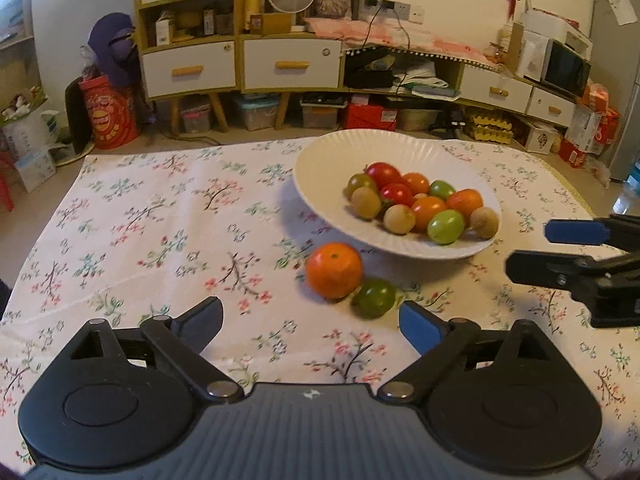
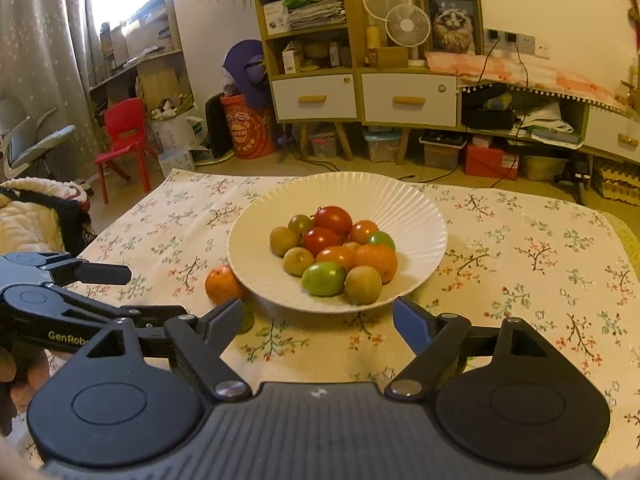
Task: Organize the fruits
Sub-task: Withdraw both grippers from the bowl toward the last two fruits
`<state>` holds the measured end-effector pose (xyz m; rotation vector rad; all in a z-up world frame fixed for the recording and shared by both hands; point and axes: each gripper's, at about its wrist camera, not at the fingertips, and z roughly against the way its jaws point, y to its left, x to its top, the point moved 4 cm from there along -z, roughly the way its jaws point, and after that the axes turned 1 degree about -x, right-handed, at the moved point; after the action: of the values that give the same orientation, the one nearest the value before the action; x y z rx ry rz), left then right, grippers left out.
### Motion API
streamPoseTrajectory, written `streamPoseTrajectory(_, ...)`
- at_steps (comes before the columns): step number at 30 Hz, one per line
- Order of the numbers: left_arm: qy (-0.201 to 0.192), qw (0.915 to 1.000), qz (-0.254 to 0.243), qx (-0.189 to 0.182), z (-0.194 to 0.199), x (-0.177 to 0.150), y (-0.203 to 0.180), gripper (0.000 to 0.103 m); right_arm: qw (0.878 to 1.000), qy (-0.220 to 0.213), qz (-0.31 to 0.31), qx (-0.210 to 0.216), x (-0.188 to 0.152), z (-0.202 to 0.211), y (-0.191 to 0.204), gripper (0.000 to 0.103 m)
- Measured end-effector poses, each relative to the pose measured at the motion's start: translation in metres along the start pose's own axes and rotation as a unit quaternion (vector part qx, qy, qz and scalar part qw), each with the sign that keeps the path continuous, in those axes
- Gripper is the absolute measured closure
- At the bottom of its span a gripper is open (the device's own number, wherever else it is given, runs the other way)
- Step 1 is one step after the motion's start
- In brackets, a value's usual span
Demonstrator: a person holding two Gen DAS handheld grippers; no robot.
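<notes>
**Two fruits off the plate, both grippers empty**

While both pairs of jaws stand wide with nothing between them, the left gripper (image 1: 310, 320) hangs over the flowered tablecloth (image 1: 160, 220) just short of a green tomato (image 1: 374, 298). That tomato touches an orange (image 1: 334, 270) right behind it. Beyond them sits the white plate (image 1: 320, 168), heaped with red, orange, green and tan fruits. Over at the plate's near rim, the right gripper (image 2: 318, 318) hovers empty.
</notes>
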<state>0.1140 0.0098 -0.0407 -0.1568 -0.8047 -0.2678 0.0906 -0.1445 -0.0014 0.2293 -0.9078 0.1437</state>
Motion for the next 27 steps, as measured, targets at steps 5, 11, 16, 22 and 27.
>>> streamPoseTrajectory(5, 0.000, 0.9998, 0.020, 0.010, 0.003, -0.007, 0.010, 0.004, 1.000, 0.008, 0.006, -0.003, -0.010, 0.000, 0.006, 0.018)
streamPoseTrajectory(11, 0.004, 0.9989, -0.003, 0.046, -0.004, -0.016, 0.016, 0.004, 1.000, 0.019, 0.014, -0.005, -0.020, -0.004, 0.015, 0.013)
streamPoseTrajectory(16, -0.015, 0.9971, 0.002, 0.074, -0.019, -0.017, 0.023, 0.004, 0.999, 0.025, 0.021, -0.008, -0.027, -0.008, 0.022, 0.011)
streamPoseTrajectory(22, -0.036, 0.9975, -0.009, 0.060, -0.033, -0.013, 0.018, 0.004, 0.999, 0.035, 0.028, -0.018, -0.036, -0.017, 0.023, 0.011)
streamPoseTrajectory(27, -0.043, 0.9980, -0.028, 0.037, -0.042, -0.009, 0.011, 0.006, 0.999, 0.040, 0.023, -0.017, -0.040, -0.025, 0.022, 0.013)
